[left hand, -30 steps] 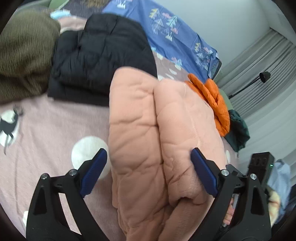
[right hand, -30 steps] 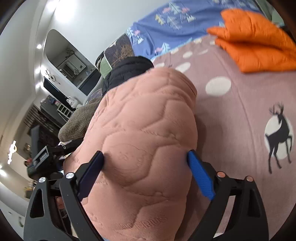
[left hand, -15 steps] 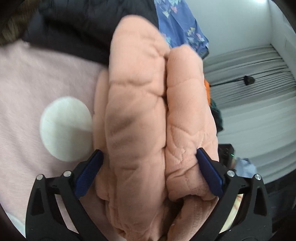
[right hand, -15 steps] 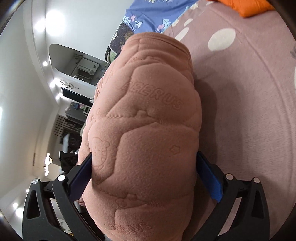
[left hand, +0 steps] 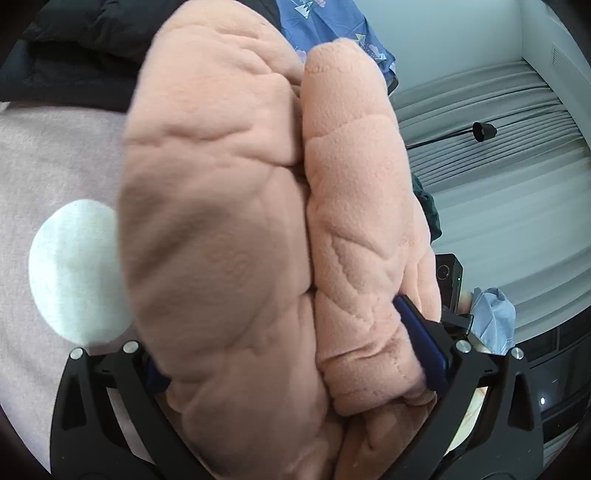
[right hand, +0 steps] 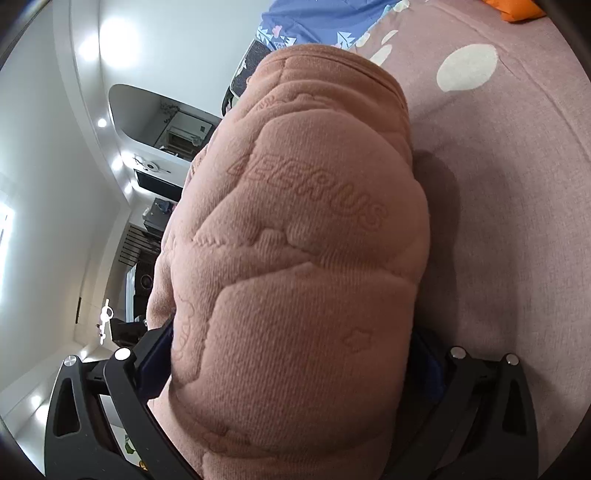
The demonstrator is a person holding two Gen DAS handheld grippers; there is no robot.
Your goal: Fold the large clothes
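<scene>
Both tools, left (left hand: 295, 354) and right (right hand: 295, 362), have clamped the folded peach fleece jacket (left hand: 258, 221), now lifted toward twelve o'clock for stacking.

The quilted fleece garment (left hand: 258, 229) is peach-pink all over in the left wrist view; in the right wrist view the same garment (right hand: 295, 280) looks a duskier salmon, embossed with raised lettering, clouds and a small bear outline in its own colour. Beneath the garment, the blanket (right hand: 517, 206) is dusty mauve-pink scattered with off-white round dots (left hand: 77, 269). Beyond the garment's far end lies a blue sheet (right hand: 317, 22) printed with white and pink tree shapes. Left of the garment's top sits a black puffy jacket (left hand: 85, 51). Both grippers are black with dark blue pads (left hand: 421, 343).
</scene>
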